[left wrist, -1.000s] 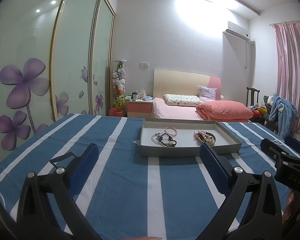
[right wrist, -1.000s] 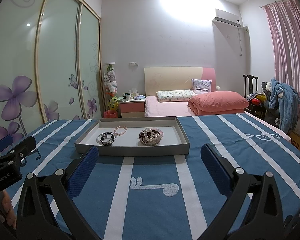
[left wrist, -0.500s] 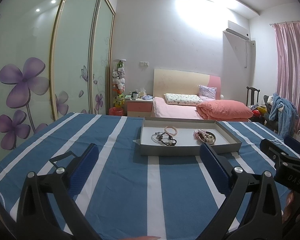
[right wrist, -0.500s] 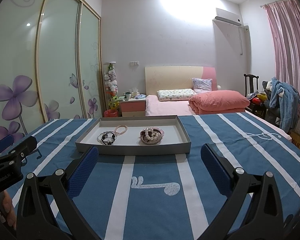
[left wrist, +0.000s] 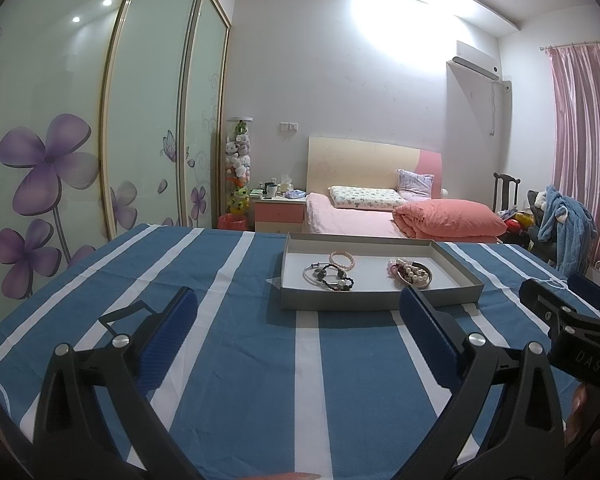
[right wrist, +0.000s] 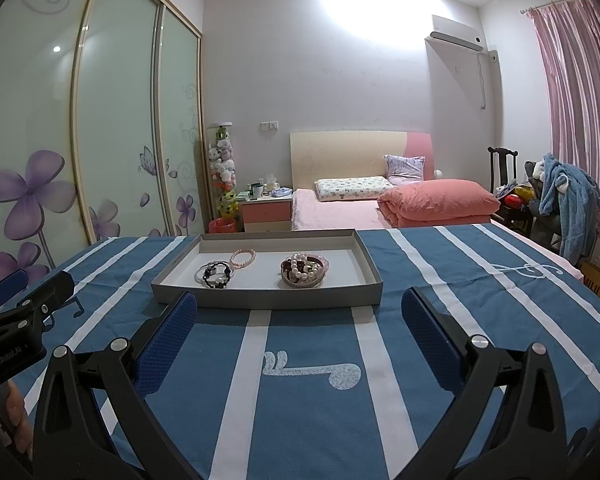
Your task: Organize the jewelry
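Note:
A shallow grey tray point(left wrist: 376, 303) point(right wrist: 268, 299) lies on the blue striped table. Inside it are a pink bead bracelet point(left wrist: 342, 259) point(right wrist: 243, 258), a tangle of dark bead bracelets with a silver bangle point(left wrist: 332, 277) point(right wrist: 216, 275), and a small dish heaped with pearl and dark beads point(left wrist: 411, 273) point(right wrist: 303, 272). My left gripper point(left wrist: 298, 312) is open and empty, short of the tray's near wall. My right gripper point(right wrist: 299, 312) is open and empty too, just before the tray. Each gripper shows at the edge of the other's view.
The table wears a blue cloth with white stripes point(right wrist: 324, 380). Behind it stand a pink bed point(right wrist: 380, 208), a nightstand point(right wrist: 266, 210), a floral wardrobe point(left wrist: 80, 140), and a chair with blue clothes point(right wrist: 560, 200) by pink curtains.
The right gripper has drifted slightly, with the tray a touch nearer in its view. The left gripper is almost unmoved. Both stay open.

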`<action>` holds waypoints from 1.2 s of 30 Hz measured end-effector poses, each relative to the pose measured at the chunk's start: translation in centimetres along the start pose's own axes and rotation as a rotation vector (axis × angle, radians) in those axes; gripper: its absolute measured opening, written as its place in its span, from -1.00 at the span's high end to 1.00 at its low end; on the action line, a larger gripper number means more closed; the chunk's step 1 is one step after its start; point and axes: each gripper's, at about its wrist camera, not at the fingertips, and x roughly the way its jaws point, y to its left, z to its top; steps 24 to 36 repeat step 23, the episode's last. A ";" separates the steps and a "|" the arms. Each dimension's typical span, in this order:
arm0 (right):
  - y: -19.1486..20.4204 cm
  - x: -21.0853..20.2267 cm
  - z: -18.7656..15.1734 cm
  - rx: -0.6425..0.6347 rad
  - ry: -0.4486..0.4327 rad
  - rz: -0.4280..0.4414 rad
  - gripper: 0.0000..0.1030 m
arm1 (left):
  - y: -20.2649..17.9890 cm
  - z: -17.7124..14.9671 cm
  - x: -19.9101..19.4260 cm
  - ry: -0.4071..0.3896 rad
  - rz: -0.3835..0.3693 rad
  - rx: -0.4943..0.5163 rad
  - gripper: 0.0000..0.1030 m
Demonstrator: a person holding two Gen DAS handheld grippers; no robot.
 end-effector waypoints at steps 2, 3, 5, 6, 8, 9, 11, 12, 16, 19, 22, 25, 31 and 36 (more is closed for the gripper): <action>0.1 -0.1 -0.1 0.000 0.000 0.000 -0.97 | 0.0 0.0 0.0 0.000 0.000 0.000 -0.92; 0.0 0.0 0.0 0.001 0.001 0.000 -0.97 | 0.0 0.0 0.0 0.000 0.000 0.000 -0.92; 0.0 0.0 0.0 0.001 0.001 0.000 -0.97 | 0.0 0.0 -0.1 -0.002 0.005 0.001 -0.92; 0.1 -0.1 -0.1 0.000 0.002 0.000 -0.97 | 0.0 0.0 -0.1 -0.003 0.004 0.001 -0.92; 0.1 0.0 0.0 0.000 0.002 0.001 -0.97 | 0.0 -0.3 -0.1 -0.005 0.006 0.002 -0.92; 0.1 0.0 0.0 0.001 0.002 0.001 -0.97 | 0.0 -0.4 -0.1 -0.005 0.007 0.002 -0.92; 0.1 0.0 0.0 0.000 0.002 0.001 -0.97 | 0.1 -0.5 0.0 -0.005 0.008 0.001 -0.92; 0.1 0.0 0.0 0.000 0.002 0.000 -0.97 | 0.1 -0.5 0.0 -0.004 0.007 0.002 -0.92; 0.1 0.0 0.0 0.000 0.002 0.000 -0.97 | 0.1 -0.5 0.0 -0.004 0.008 0.002 -0.92; 0.2 0.0 0.0 0.000 0.002 0.001 -0.97 | 0.1 -0.6 0.0 -0.001 0.006 0.001 -0.92; 0.2 0.0 0.0 0.000 0.002 0.001 -0.97 | 0.1 -0.7 0.0 0.003 0.005 0.001 -0.92; 0.2 -0.1 -0.1 0.001 0.002 0.001 -0.97 | 0.1 -0.7 0.1 0.004 0.004 0.000 -0.92; 0.2 -0.1 -0.1 0.001 0.002 0.001 -0.97 | 0.1 -0.7 0.1 0.004 0.004 0.000 -0.92; 0.2 -0.1 -0.1 0.001 0.002 0.001 -0.97 | 0.1 -0.7 0.1 0.004 0.004 0.000 -0.92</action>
